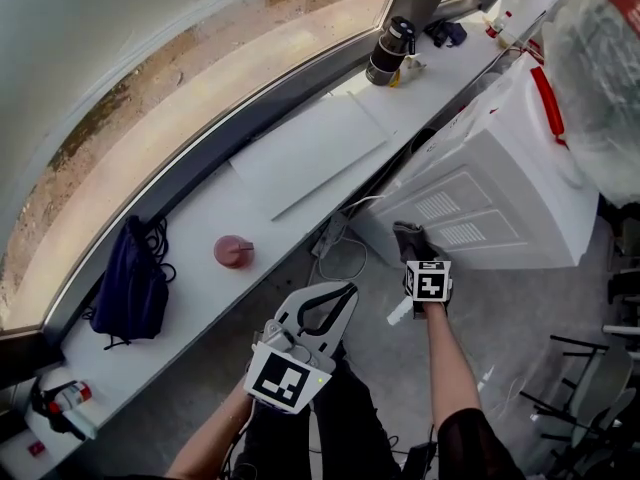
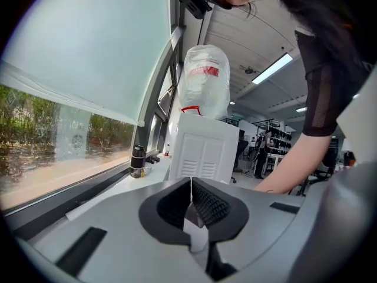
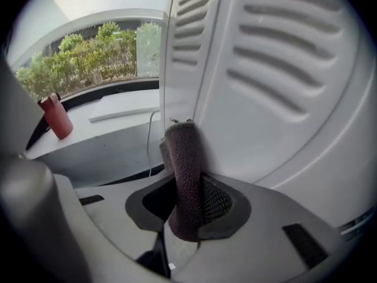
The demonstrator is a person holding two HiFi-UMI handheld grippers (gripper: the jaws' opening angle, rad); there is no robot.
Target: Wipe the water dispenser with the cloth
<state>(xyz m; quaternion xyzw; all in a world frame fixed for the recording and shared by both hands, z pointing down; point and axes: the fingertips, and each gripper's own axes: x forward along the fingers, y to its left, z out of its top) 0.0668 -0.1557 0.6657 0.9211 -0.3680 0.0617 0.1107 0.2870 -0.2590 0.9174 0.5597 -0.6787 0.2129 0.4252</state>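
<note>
The white water dispenser (image 1: 500,183) stands at the right, with a plastic-wrapped bottle (image 1: 600,68) on top. My right gripper (image 1: 411,250) is shut on a dark grey cloth (image 1: 407,234), whose tip touches the dispenser's vented panel low down. In the right gripper view the rolled cloth (image 3: 181,152) sticks up out of the gripper (image 3: 191,188) against the slotted panel (image 3: 271,69). My left gripper (image 1: 338,293) hangs shut and empty over the floor, left of the dispenser. From the left gripper view, the gripper (image 2: 191,186) points toward the dispenser (image 2: 203,152) from some distance.
A white window ledge (image 1: 190,223) runs along the left, holding a red cup (image 1: 233,252), a dark blue bag (image 1: 132,288), a white board (image 1: 310,153) and a black flask (image 1: 390,51). A cable (image 1: 345,253) trails to the floor by the dispenser. Chair frames (image 1: 590,388) stand at the lower right.
</note>
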